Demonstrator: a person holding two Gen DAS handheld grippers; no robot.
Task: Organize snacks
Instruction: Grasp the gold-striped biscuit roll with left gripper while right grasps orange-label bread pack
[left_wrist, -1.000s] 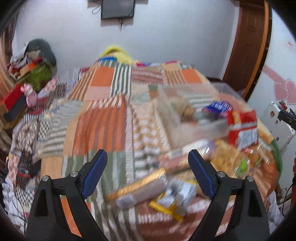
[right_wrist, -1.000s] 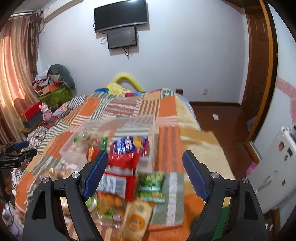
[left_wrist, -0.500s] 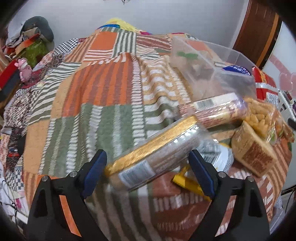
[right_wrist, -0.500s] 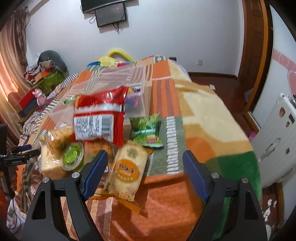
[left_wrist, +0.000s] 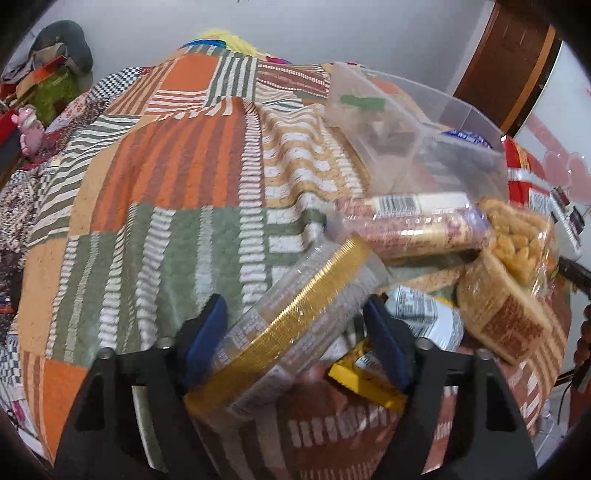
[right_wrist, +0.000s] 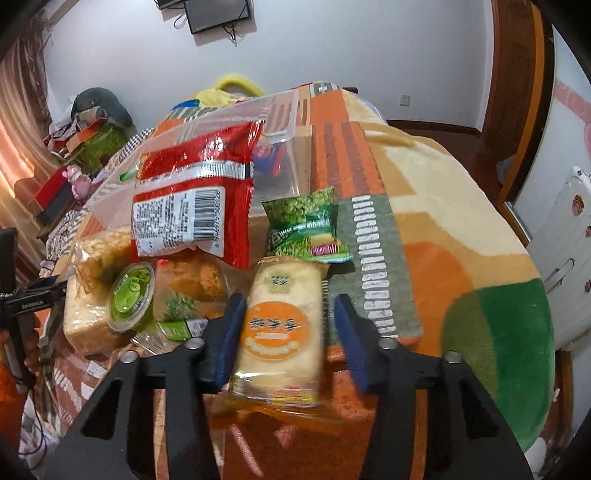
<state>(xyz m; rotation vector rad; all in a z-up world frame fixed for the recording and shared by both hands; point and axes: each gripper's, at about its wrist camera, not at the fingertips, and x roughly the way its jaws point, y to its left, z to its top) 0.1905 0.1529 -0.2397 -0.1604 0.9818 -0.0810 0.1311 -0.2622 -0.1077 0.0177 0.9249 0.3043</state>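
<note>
My left gripper (left_wrist: 295, 332) is open, its blue pads on either side of a long clear biscuit pack with a gold strip (left_wrist: 291, 328) lying on the patchwork blanket. My right gripper (right_wrist: 290, 332) is open around a yellow cracker pack with an orange label (right_wrist: 282, 325); the left pad is close to it, the right pad stands apart. A clear plastic bin (left_wrist: 413, 122) stands behind the snack pile and also shows in the right wrist view (right_wrist: 280, 114).
Around lie a pink biscuit roll (left_wrist: 410, 225), puffed snacks (left_wrist: 517, 236), a red bag (right_wrist: 195, 195), a green pea bag (right_wrist: 306, 225), a green cup (right_wrist: 131, 295) and a bread pack (right_wrist: 88, 295). The bed edge drops off at the right (right_wrist: 517, 332).
Both grippers have moved down and forward onto the pile. The left now straddles the gold-strip pack, the right straddles the yellow cracker pack, and both jaws have narrowed somewhat.
</note>
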